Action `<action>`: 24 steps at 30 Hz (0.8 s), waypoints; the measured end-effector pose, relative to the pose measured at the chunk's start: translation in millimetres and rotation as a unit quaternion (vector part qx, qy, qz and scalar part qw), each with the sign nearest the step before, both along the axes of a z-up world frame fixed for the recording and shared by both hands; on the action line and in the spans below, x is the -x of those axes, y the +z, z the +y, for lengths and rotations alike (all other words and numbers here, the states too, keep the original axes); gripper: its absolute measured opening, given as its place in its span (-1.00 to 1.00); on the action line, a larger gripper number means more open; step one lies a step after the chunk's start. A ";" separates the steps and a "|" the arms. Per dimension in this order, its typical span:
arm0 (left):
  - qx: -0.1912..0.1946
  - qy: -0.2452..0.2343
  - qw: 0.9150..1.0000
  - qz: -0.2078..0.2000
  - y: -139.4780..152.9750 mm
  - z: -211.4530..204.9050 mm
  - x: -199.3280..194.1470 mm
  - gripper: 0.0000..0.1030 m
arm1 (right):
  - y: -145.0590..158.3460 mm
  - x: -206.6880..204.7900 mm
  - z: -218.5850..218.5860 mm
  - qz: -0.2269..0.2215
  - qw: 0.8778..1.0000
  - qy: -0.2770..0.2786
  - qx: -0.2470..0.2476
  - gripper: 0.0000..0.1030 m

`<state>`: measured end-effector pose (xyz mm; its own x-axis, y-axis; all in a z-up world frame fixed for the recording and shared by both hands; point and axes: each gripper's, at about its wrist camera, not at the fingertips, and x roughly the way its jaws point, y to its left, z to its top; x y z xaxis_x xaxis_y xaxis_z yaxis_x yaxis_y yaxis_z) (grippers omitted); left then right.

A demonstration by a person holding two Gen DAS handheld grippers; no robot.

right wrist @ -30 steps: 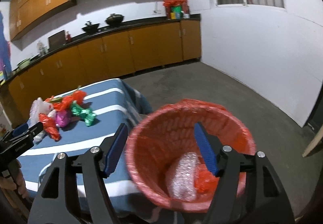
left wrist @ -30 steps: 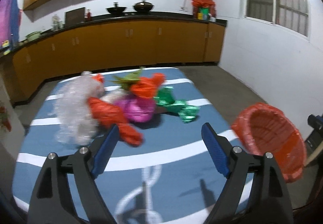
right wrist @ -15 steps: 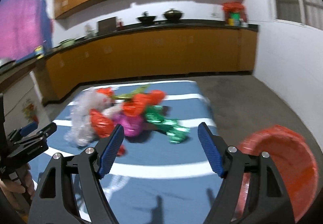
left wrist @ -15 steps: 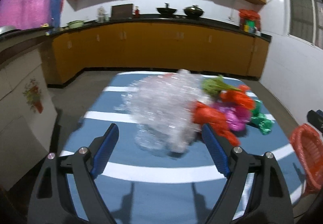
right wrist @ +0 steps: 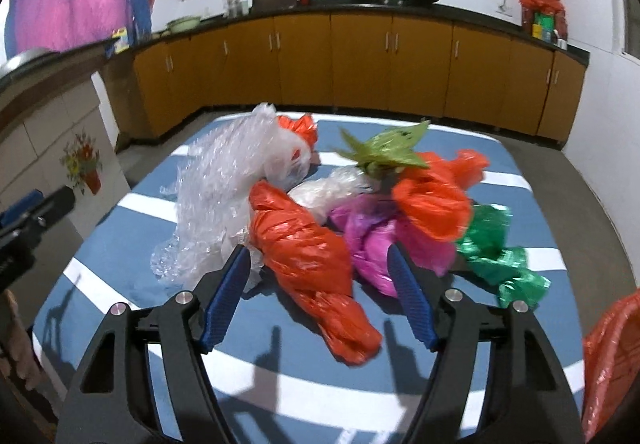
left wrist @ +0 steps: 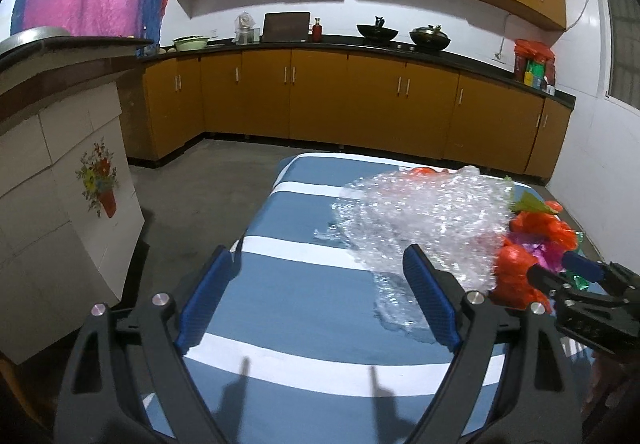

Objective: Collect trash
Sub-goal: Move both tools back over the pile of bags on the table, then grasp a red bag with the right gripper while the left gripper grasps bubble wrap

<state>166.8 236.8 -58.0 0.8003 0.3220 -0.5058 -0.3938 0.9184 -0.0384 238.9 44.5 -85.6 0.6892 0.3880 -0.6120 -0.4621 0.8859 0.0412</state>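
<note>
Nowhere on the trash is any writing legible: crumpled bubble wrap (right wrist: 224, 199), twisted orange bag (right wrist: 308, 260), magenta, green and clear plastic heaped on the blue-striped desk (right wrist: 400, 396). Left gripper (left wrist: 320, 294) and right gripper (right wrist: 318, 290) both hold their fingers apart, empty; the red-lined bin (right wrist: 612, 364) sits at the desk's right edge.

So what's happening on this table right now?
A person with tongs in each hand is clearing crumpled plastic off a blue striped table. Both are open and empty. The right tongs are lined up on the long orange bag at the front of the pile; the left tongs point near the bubble wrap. The red basket waits at the table's right edge.
</note>
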 end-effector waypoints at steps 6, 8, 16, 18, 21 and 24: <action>0.011 0.002 1.000 0.007 -8.0 7.8 -4.0 0.66 | -14.2 -9.9 12.5 0.012 0.999 0.003 0.039 0.37; 0.016 0.001 1.000 0.008 -9.8 7.5 -5.5 0.66 | -19.4 -12.6 13.4 0.021 0.998 0.005 0.051 0.27; 0.022 -0.014 1.000 0.007 -11.4 -4.0 -11.0 0.66 | -21.4 -11.2 8.7 0.042 0.998 0.014 0.051 -0.22; 0.026 -0.021 0.999 0.007 -10.4 -10.6 -14.4 0.66 | -20.4 -8.2 2.9 0.041 0.998 0.013 0.047 -0.22; 0.030 -0.032 0.999 0.007 -9.3 -21.5 -20.1 0.66 | -16.7 -1.0 -10.3 0.038 0.999 0.007 0.037 -0.23; 0.032 -0.045 0.998 0.008 -7.1 -37.8 -28.4 0.66 | -12.2 7.5 -27.9 0.037 0.999 -0.004 0.025 -0.23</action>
